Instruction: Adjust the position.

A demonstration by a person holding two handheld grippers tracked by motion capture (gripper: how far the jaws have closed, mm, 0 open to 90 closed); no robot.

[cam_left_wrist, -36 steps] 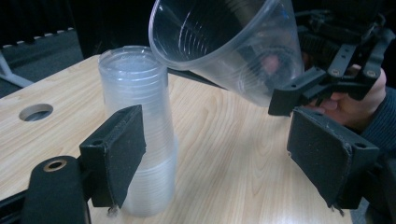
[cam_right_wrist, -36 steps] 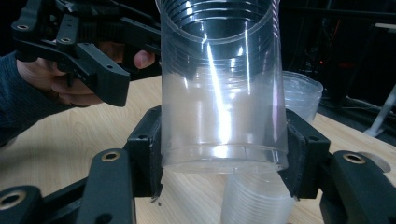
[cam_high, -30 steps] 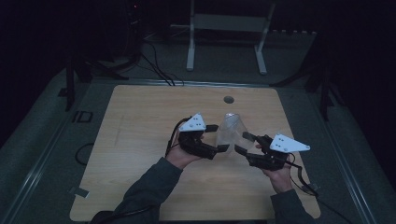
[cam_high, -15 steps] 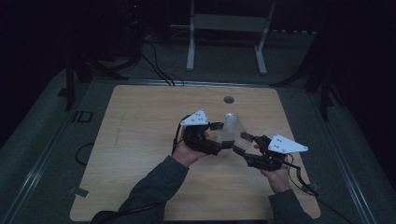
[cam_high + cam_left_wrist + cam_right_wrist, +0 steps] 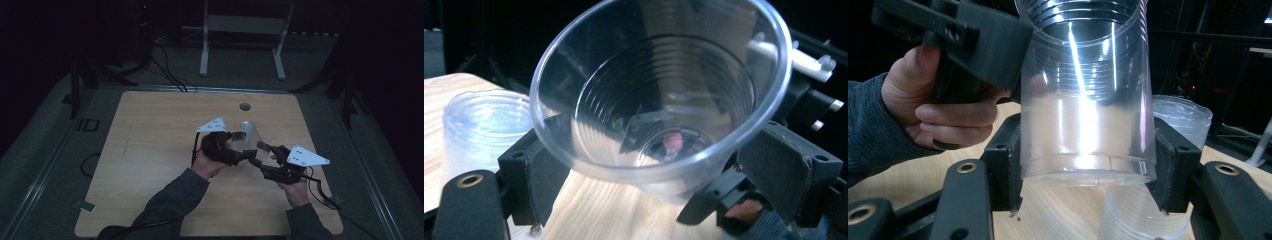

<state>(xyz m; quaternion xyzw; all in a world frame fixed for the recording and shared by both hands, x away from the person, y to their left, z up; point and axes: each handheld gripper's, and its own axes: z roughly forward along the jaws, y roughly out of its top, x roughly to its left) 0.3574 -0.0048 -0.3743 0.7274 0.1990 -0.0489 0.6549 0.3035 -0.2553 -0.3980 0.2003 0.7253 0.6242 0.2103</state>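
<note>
Fig.: clear cup (image 5: 1087, 100) held above table (image 5: 150, 150), mid-centre, btwn your two grippers.
Your R gripper (image 5: 1087, 175) clamps the cup's base end. Your L gripper (image 5: 644, 165) jaws, just been opening vs. 1 s ago, now stand wide at the rim end, pads off. Cup stack (image 5: 248, 131) just behind, on table.

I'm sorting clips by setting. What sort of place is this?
Probably a lab or a recording room, not a home: a bare wooden table stands on a dark floor with loose cables and a white metal stand behind it, and the surroundings are unlit.
</note>
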